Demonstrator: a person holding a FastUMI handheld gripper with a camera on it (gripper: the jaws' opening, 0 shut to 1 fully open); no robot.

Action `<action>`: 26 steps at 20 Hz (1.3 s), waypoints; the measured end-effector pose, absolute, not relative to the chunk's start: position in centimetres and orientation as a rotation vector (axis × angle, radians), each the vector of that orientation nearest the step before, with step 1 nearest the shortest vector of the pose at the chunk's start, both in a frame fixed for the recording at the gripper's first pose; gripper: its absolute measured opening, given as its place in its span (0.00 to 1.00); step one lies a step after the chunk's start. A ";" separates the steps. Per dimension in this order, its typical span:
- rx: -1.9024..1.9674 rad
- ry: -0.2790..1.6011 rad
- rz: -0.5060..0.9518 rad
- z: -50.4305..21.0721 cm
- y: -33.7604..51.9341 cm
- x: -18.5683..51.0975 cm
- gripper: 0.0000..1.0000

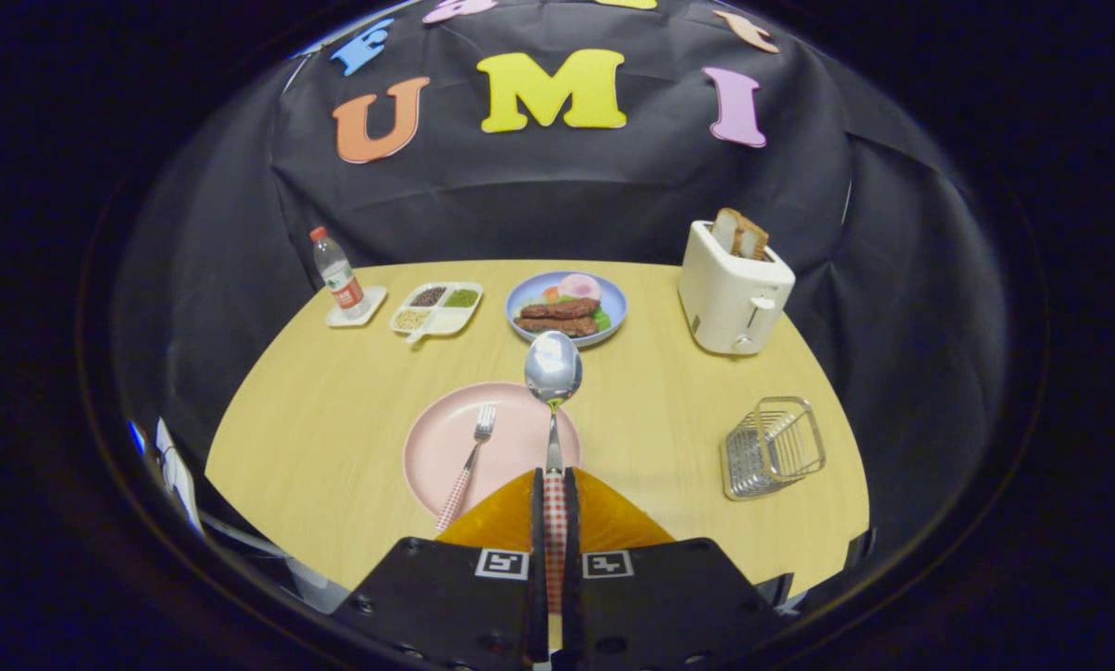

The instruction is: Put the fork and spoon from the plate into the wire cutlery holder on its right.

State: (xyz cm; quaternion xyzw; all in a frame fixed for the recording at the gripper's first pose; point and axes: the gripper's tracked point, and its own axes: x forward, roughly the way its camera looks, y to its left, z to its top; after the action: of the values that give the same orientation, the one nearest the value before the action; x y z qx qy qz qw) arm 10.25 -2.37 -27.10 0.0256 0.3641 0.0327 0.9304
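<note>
One fork (469,463), one spoon (553,373), two plates (446,438) (613,298), one toaster (733,289).

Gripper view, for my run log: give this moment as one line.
tool: shut on spoon, lifted | fork: on pink plate | wire cutlery holder: empty, right of plate | left: both pieces

The spoon (554,391) has a red-checked handle and its shiny bowl points straight ahead, raised over the pink plate (446,447). The matching fork (469,463) lies on the plate, tines away. The wire cutlery holder (772,447) stands near the tabletop's right edge.
</note>
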 end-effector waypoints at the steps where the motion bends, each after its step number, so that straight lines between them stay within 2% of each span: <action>1: 0.051 0.743 0.066 -26.6 -3.2 9.7 0.06; 12: -0.033 0.747 -0.007 -23.1 -18.1 7.9 0.06; 18: 0.073 0.911 -0.024 -26.9 -22.4 8.1 0.06; 26: 0.139 1.155 -0.010 -31.6 -23.9 10.3 0.06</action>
State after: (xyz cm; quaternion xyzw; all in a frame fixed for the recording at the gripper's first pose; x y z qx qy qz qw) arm 10.27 -23.91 -31.57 0.0654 0.5454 -0.0049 0.8356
